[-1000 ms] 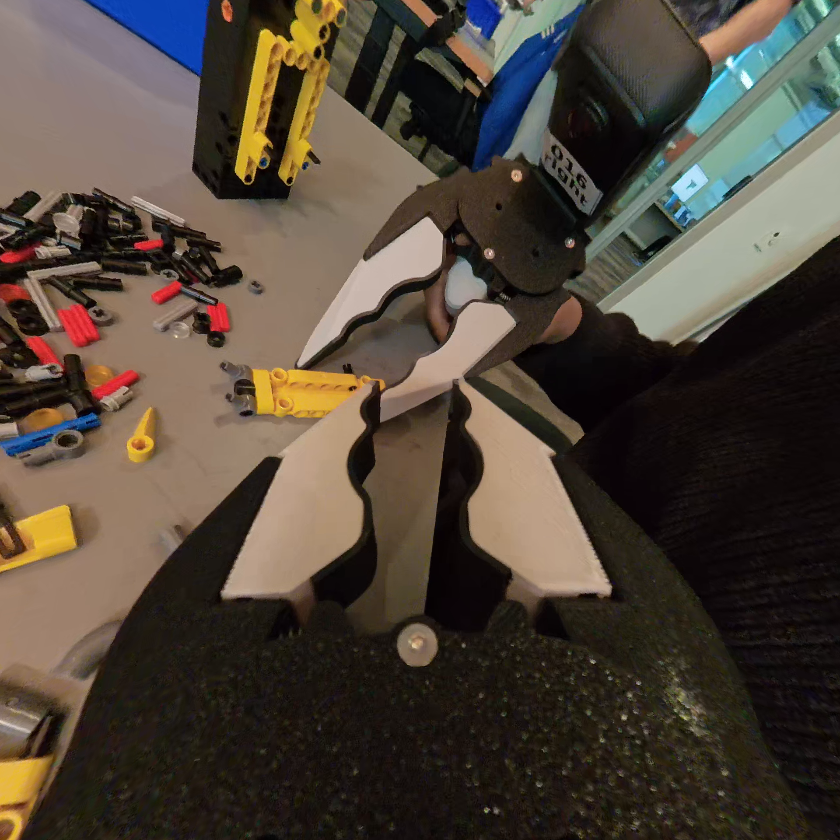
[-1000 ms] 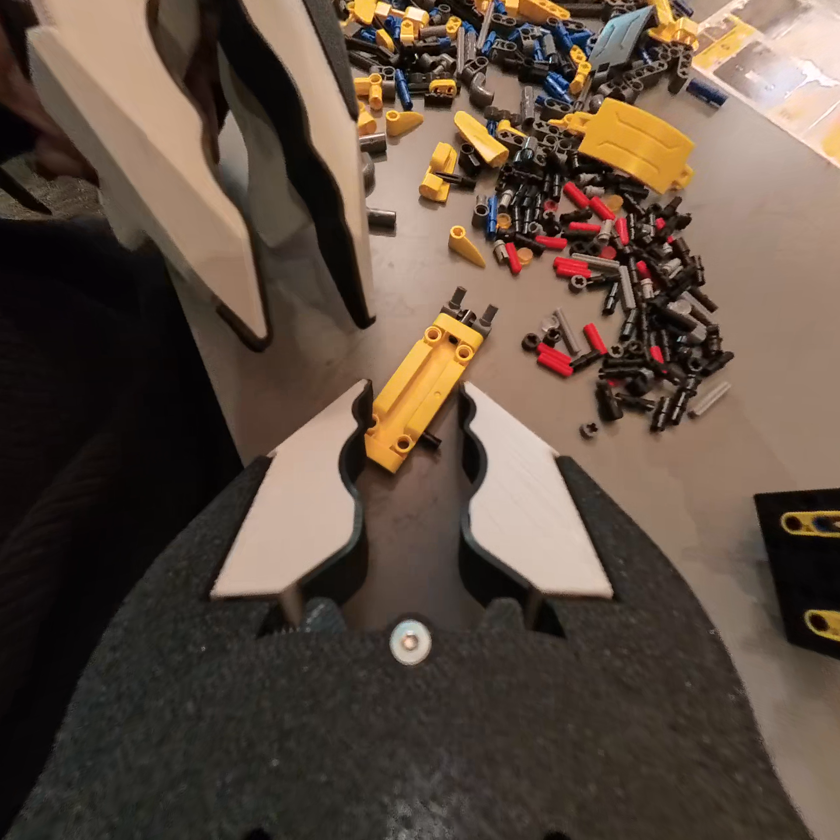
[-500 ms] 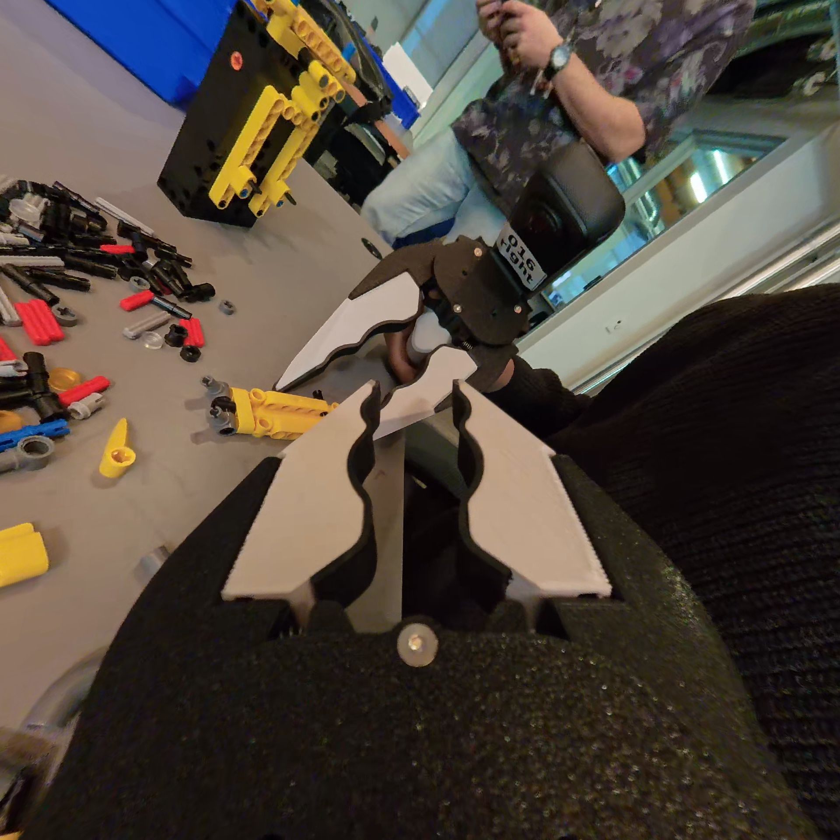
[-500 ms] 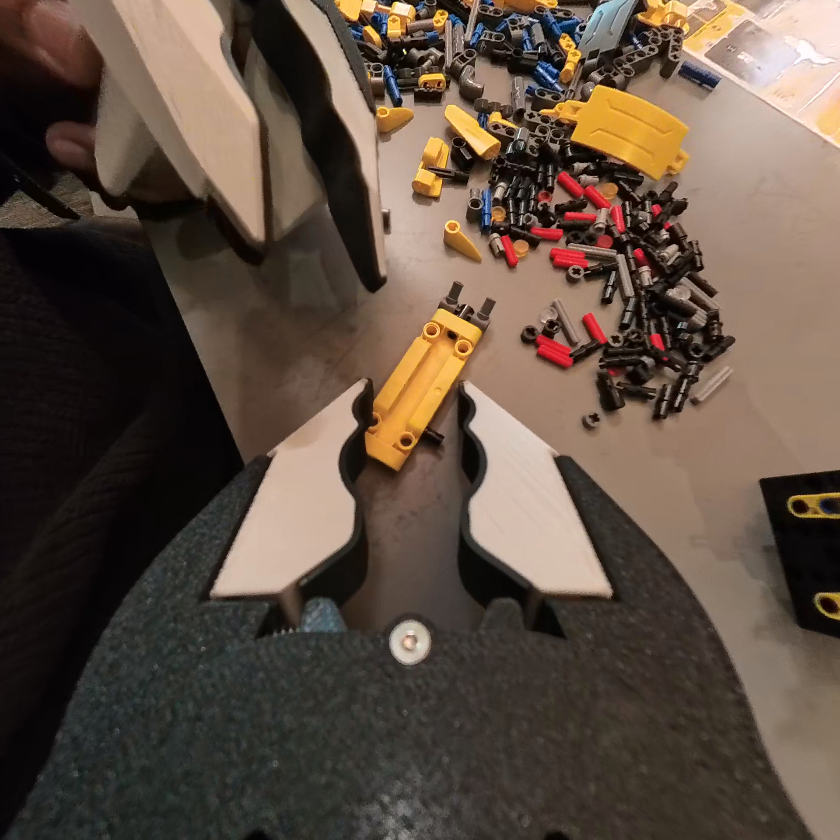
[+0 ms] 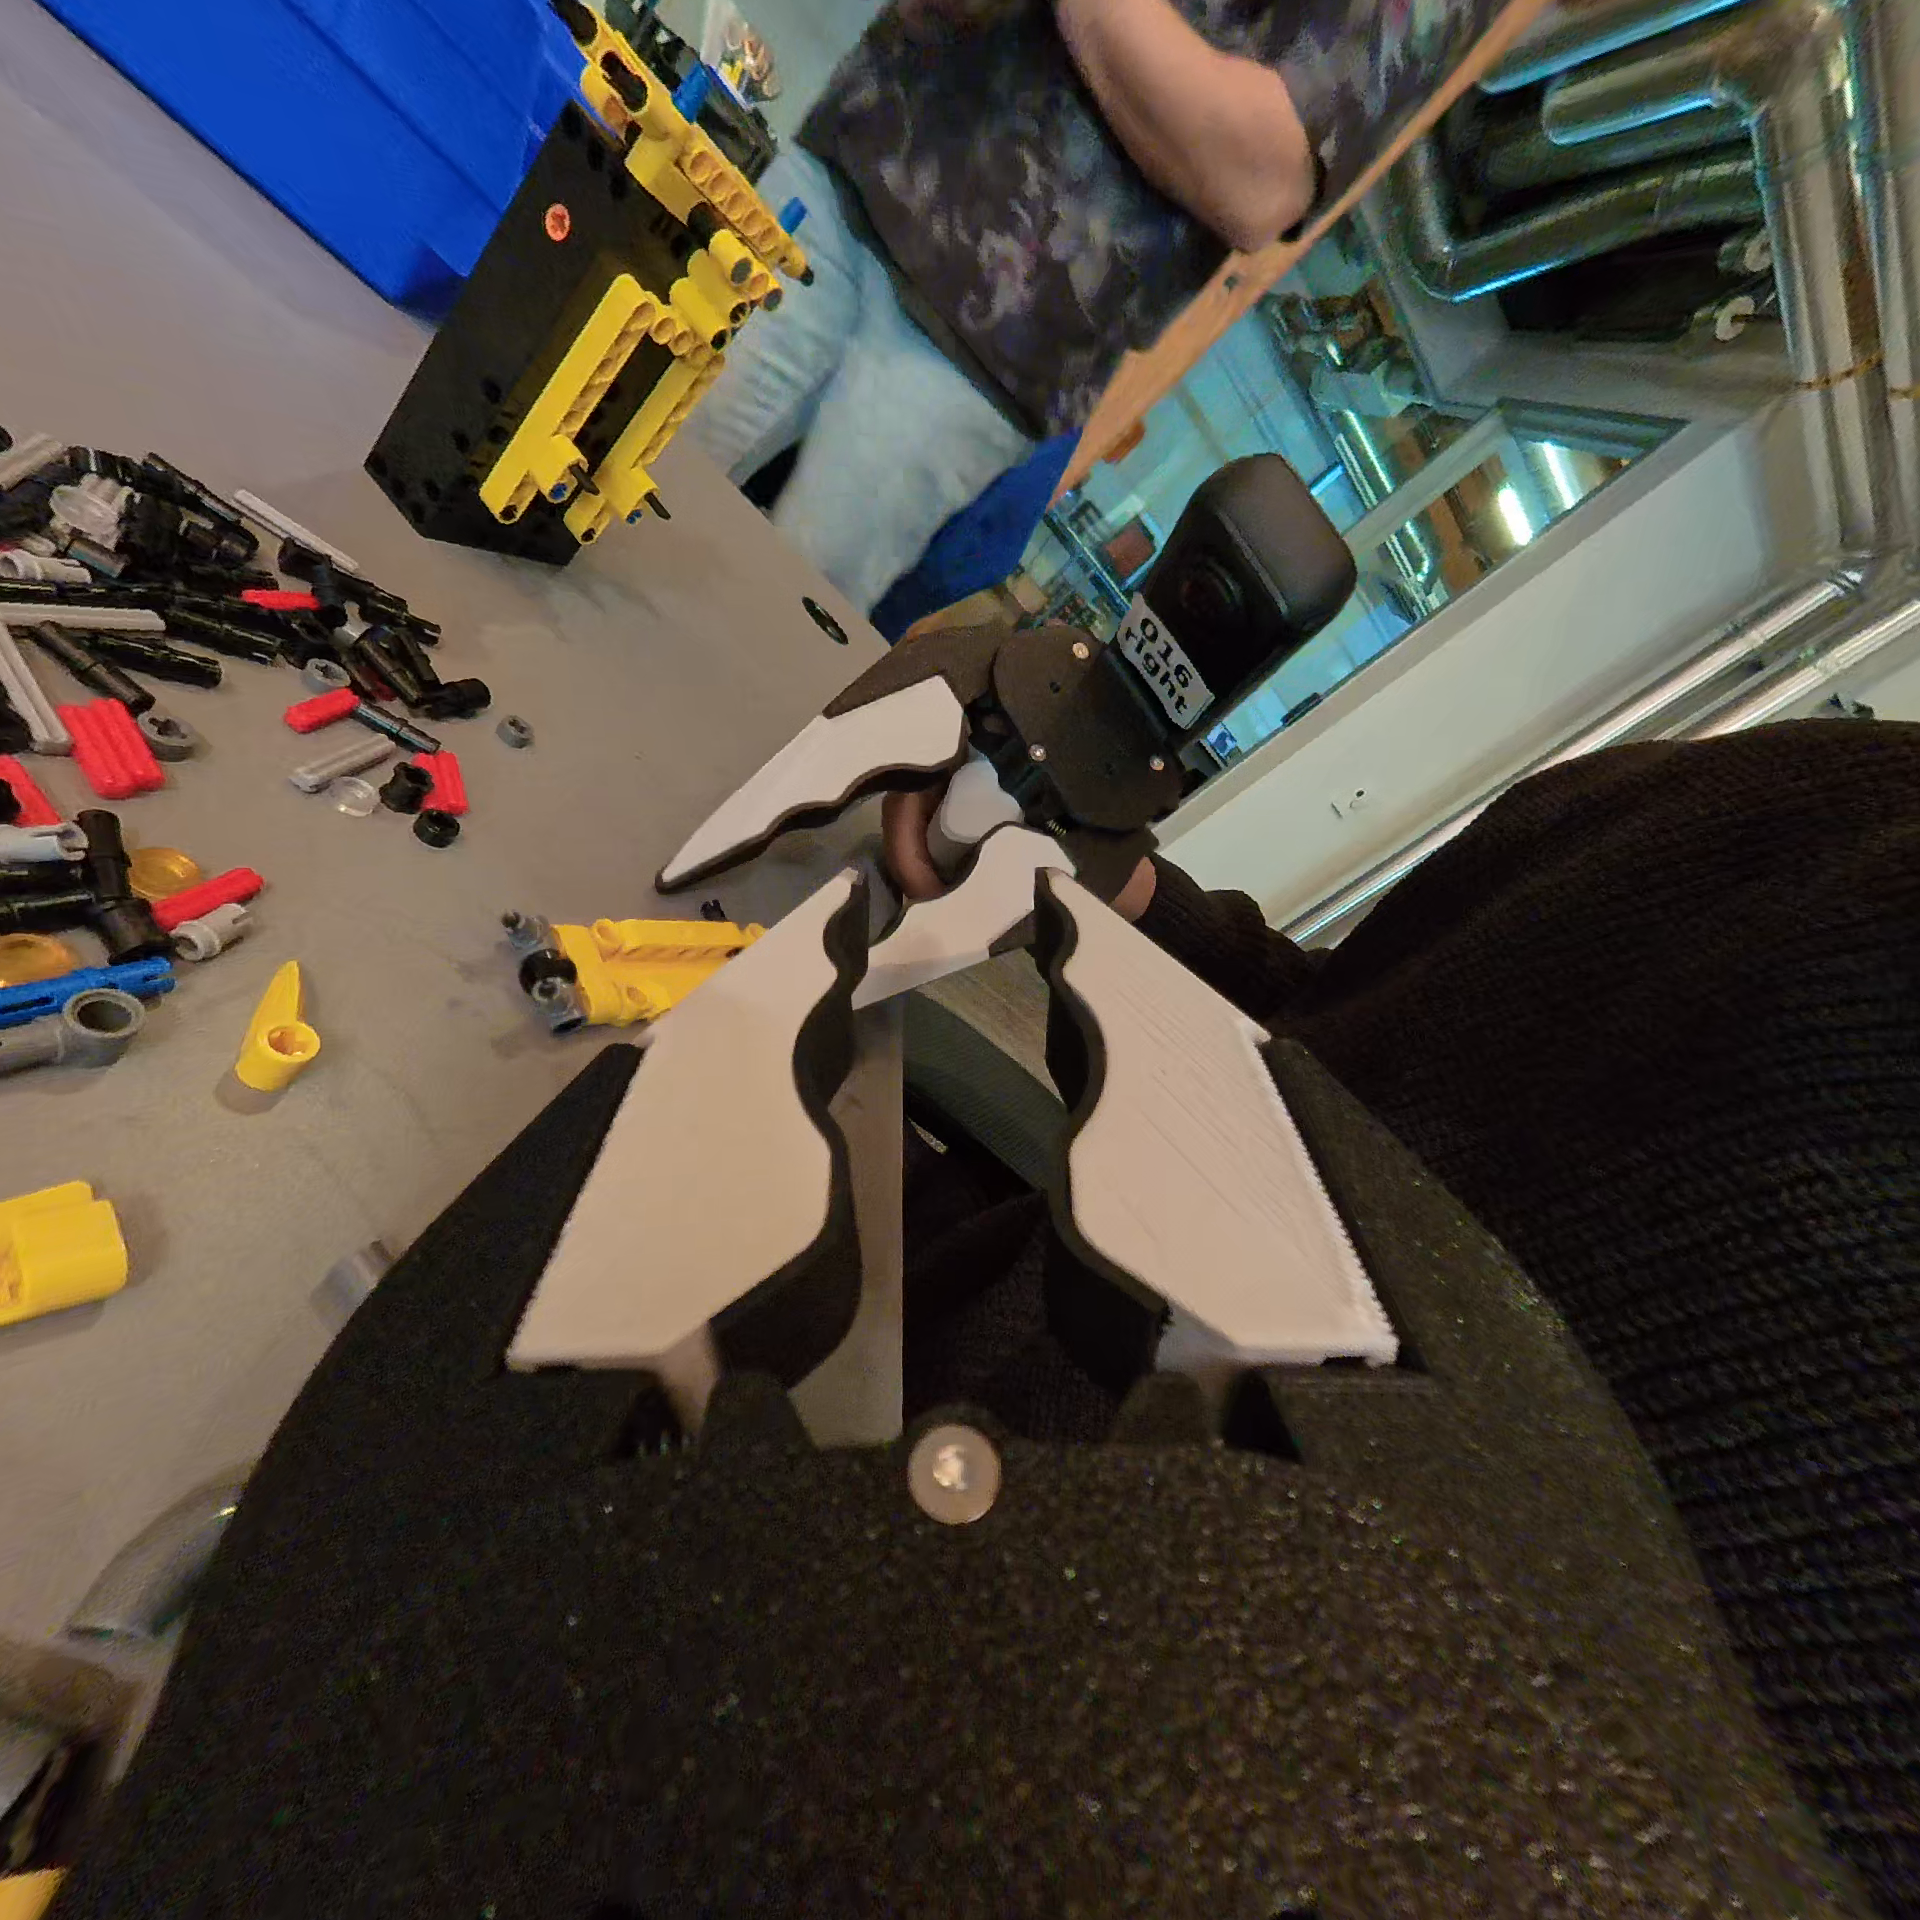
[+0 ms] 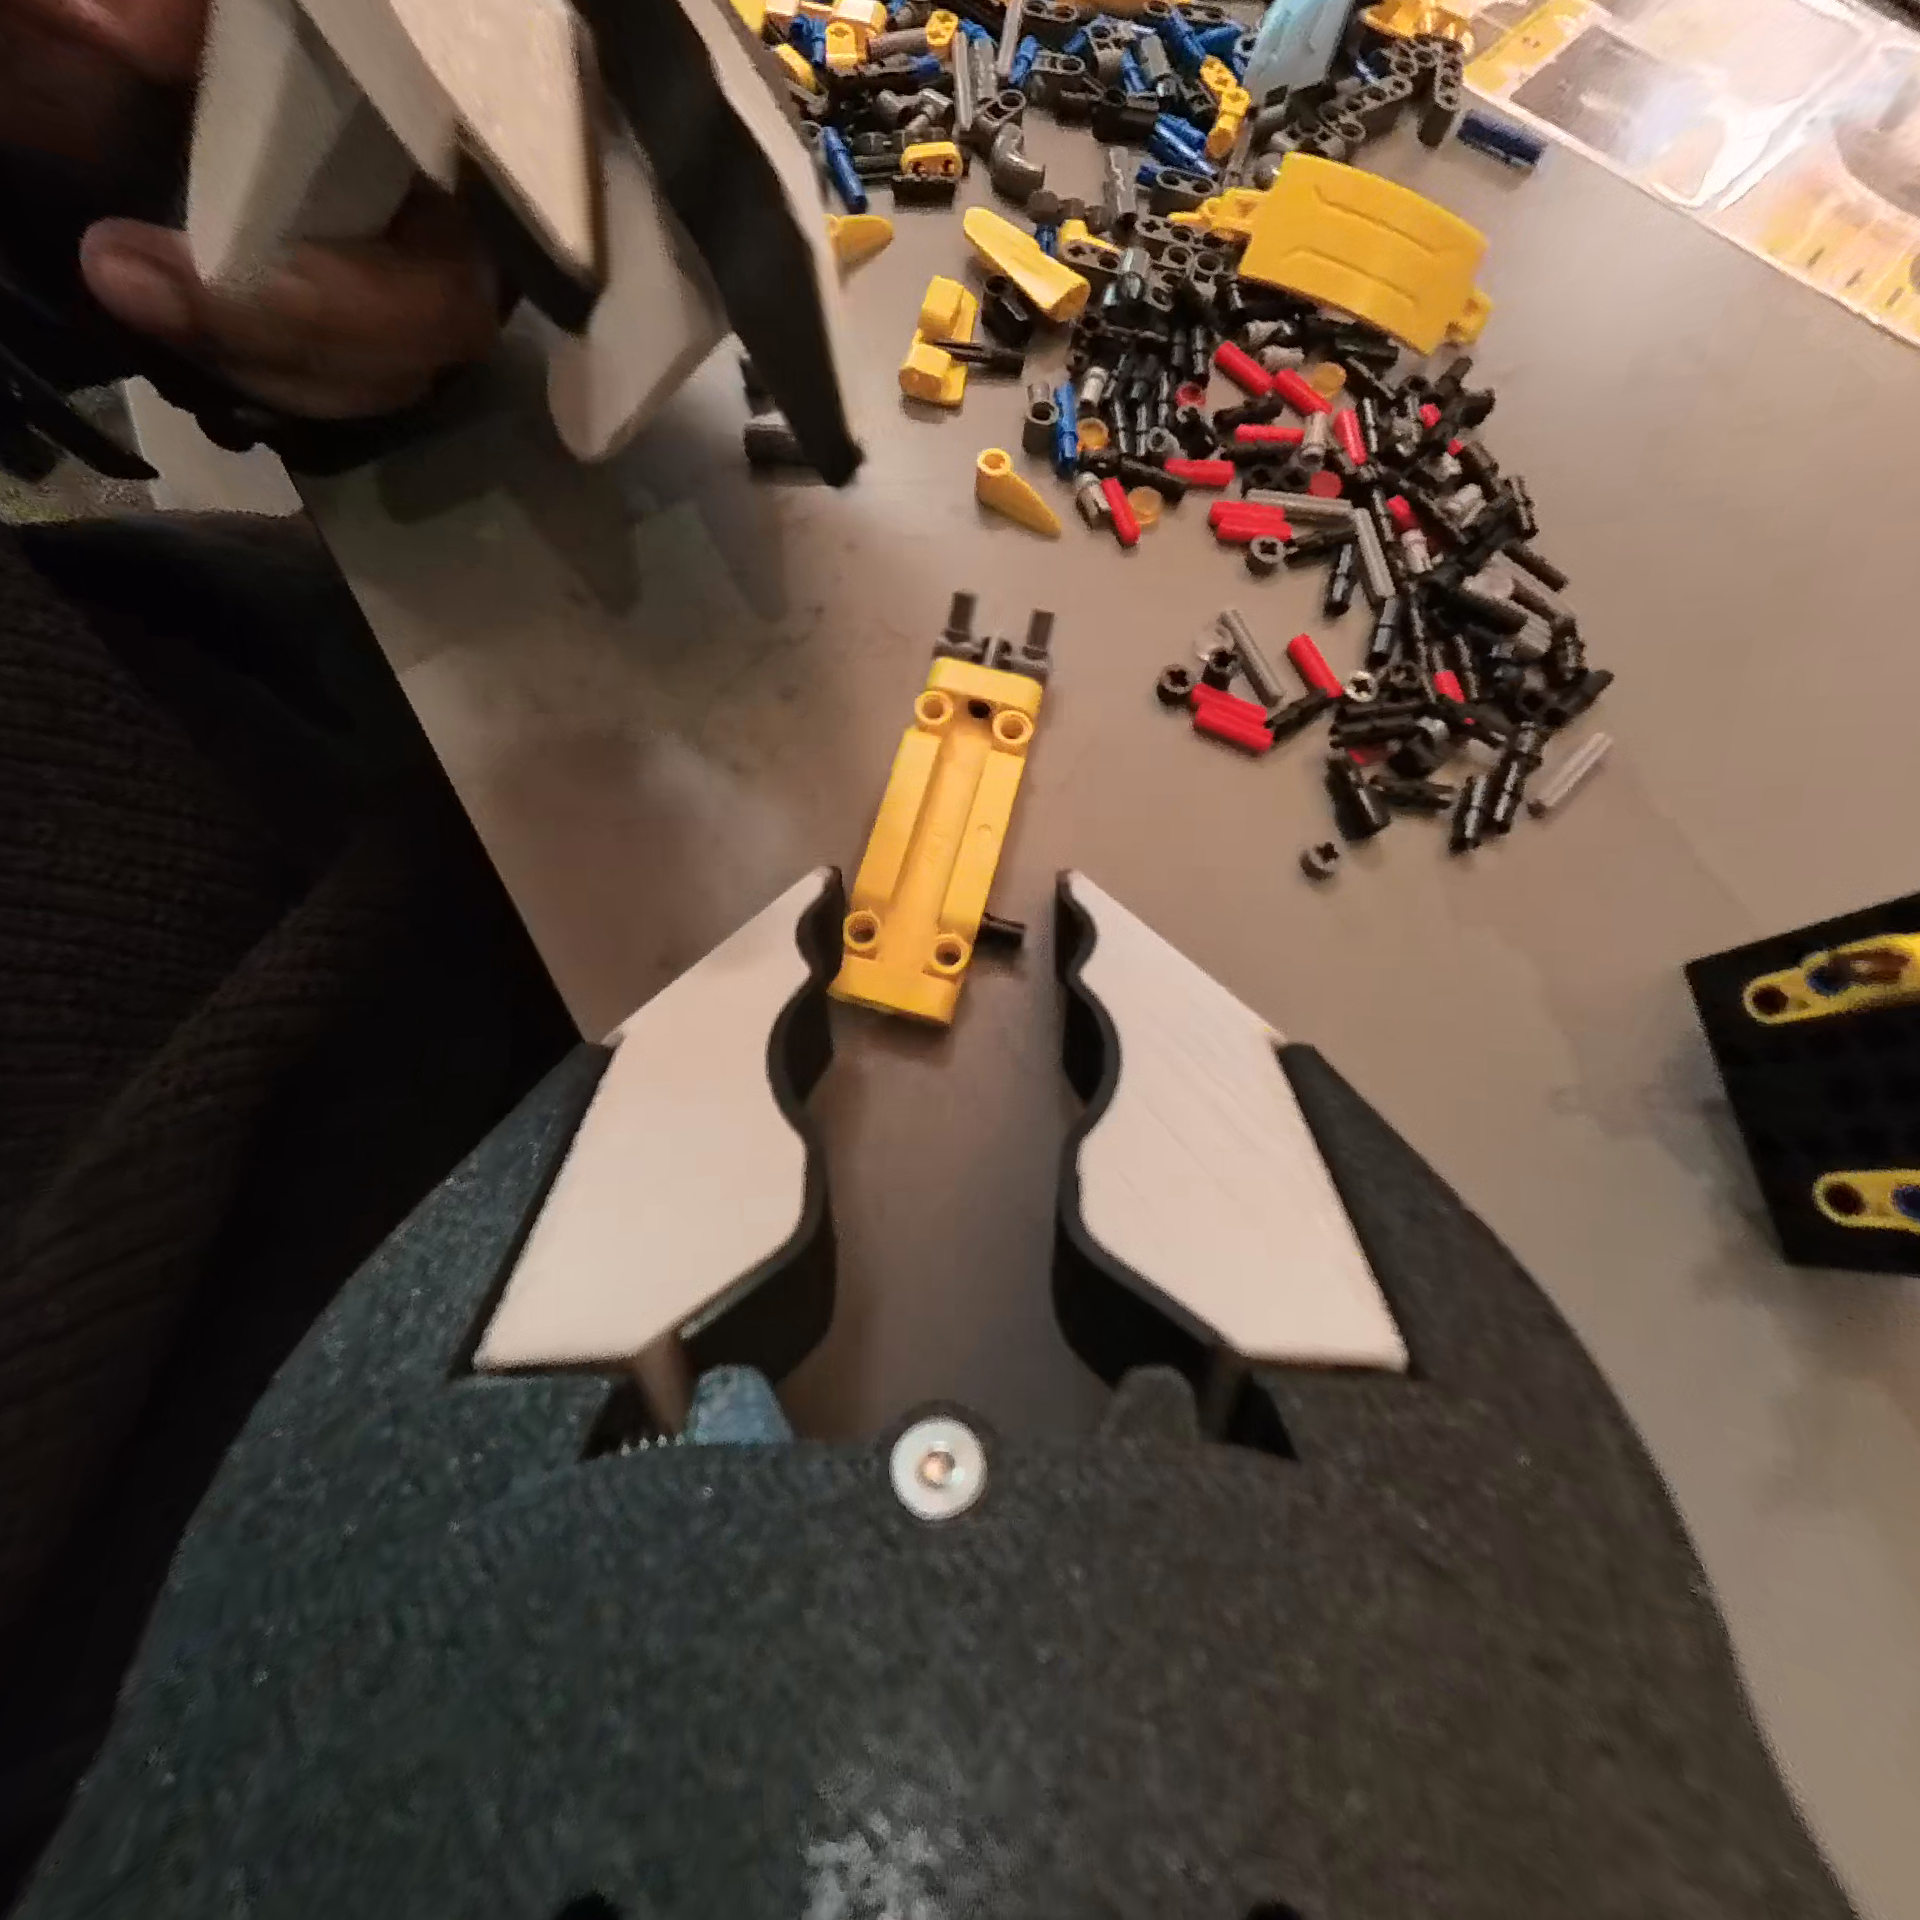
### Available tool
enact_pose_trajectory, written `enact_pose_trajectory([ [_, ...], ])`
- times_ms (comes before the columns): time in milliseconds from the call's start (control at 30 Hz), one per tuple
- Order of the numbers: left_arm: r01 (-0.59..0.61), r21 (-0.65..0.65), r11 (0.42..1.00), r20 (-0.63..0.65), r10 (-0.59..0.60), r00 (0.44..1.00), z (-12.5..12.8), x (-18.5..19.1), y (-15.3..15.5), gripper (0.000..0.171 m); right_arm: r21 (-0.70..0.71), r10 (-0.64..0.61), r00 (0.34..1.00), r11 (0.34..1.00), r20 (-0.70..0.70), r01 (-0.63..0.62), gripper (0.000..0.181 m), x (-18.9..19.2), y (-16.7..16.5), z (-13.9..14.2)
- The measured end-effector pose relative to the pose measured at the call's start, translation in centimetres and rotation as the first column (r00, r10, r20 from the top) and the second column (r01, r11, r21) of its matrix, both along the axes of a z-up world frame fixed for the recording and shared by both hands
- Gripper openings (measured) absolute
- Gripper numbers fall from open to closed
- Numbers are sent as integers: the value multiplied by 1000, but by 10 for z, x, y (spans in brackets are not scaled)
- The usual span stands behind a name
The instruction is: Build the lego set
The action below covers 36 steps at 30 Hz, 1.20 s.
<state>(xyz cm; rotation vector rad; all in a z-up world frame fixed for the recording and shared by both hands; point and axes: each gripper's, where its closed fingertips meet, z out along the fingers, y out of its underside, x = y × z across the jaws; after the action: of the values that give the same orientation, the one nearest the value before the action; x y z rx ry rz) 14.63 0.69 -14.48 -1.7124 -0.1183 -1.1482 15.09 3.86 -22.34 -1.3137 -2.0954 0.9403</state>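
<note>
A long yellow building piece [image 6: 940, 831] with dark pins at its far end lies flat on the grey table [image 6: 1195, 1039]. My right gripper [image 6: 948, 883] is open and empty, low over the table, with the piece's near end between its fingertips and not gripped. My left gripper [image 5: 951, 894] is open and empty, held above the table's near edge. It shows at the upper left of the right wrist view [image 6: 717, 447], raised and apart from the piece. The piece also shows in the left wrist view [image 5: 644, 961], partly hidden by my left finger.
A spread of small black, red, blue and yellow parts [image 6: 1351, 468] lies beyond the piece, with a curved yellow panel [image 6: 1351, 260] and a yellow cone [image 6: 1013, 499]. A black block with yellow beams [image 5: 540, 384] stands to the right. A blue bin [image 5: 312, 135] and a standing person [image 5: 1039, 208] are behind. One gripper's finger ends stand about 9 cm off the other's. The yellow cone [image 6: 1013, 499] is about equally far from each gripper, around 9 cm. Seen from the left wrist view [image 5: 282, 1027] as well.
My left gripper has lifted and tilted up, away from the yellow piece. My right gripper has stayed open around the piece's near end, shifting only slightly.
</note>
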Motion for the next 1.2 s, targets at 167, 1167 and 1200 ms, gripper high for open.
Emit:
enact_pose_trajectory([
  [167, 3, -15, 1000, 14, -2, 1000, -2, -1, 1, 31, -24, -37, 999, 999, 18, 37, 49, 3, 12, -1],
  [1167, -10, 18, 1000, 52, 9, 999, 3, -5, -1, 31, -47, -95, 995, 994, 5, 96, 32, 2, 25, -1],
  [1200, -10, 18, 1000, 53, 9, 999, 4, -5, -1, 31, -50, -96, 995, 994, 6, 96, 32, 2, 26, 0],
])
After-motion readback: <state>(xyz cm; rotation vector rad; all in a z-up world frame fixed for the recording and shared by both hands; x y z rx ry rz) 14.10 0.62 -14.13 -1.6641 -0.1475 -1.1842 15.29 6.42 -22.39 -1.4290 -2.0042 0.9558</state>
